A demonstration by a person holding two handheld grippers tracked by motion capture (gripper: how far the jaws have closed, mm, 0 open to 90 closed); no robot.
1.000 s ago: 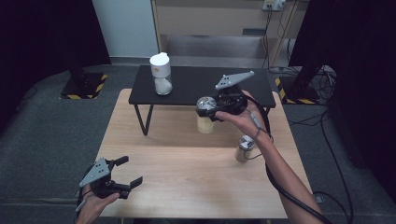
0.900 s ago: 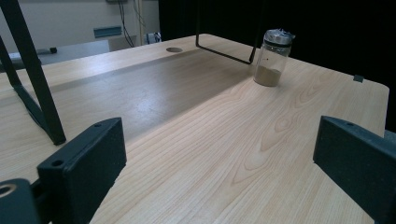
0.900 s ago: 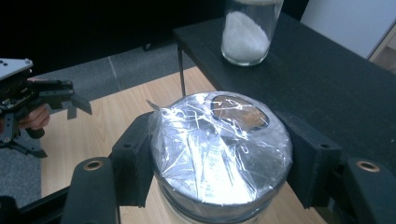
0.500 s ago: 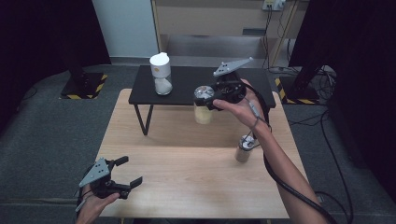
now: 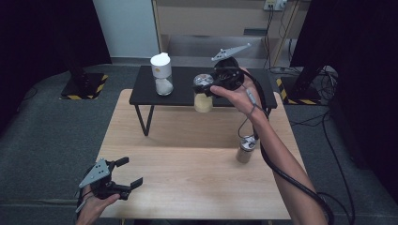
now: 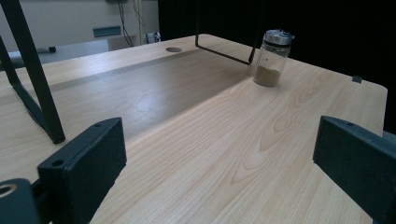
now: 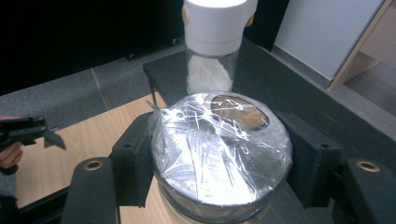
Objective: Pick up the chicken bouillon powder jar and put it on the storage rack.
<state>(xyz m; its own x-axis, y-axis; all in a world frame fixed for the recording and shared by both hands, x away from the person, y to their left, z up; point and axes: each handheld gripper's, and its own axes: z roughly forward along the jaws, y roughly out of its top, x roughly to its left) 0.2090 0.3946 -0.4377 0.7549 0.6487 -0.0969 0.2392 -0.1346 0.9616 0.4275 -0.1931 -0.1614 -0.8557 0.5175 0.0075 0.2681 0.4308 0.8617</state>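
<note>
The right gripper (image 5: pixel 204 89) has its two black jaws pressed against opposite sides of a clear glass shaker jar with a shiny silver lid wrapped in crinkled film (image 7: pixel 219 144), holding it upright and lifted off the light wooden table (image 5: pixel 187 187). In the high view, the jar (image 5: pixel 202 93) hangs at about one o'clock from the table's middle, in front of the near edge of a low black shelf on thin metal legs (image 5: pixel 183 96); I cannot tell whether its pale base touches that shelf. From the right gripper view, a tall glass jar with a white cap and white powder inside (image 7: pixel 212 42) stands at twelve o'clock just beyond the held jar, on the black shelf.

A smaller glass shaker with a metal lid and brown powder (image 5: pixel 245 149) stands on the table at about three o'clock from its middle, beneath the person's right forearm and well apart from the held jar. The left gripper view shows the same shaker (image 6: pixel 272 58) far ahead at one o'clock.

The left gripper (image 5: pixel 126 172) rests near the table's front edge at seven o'clock, jaws spread wide with nothing between them.
</note>
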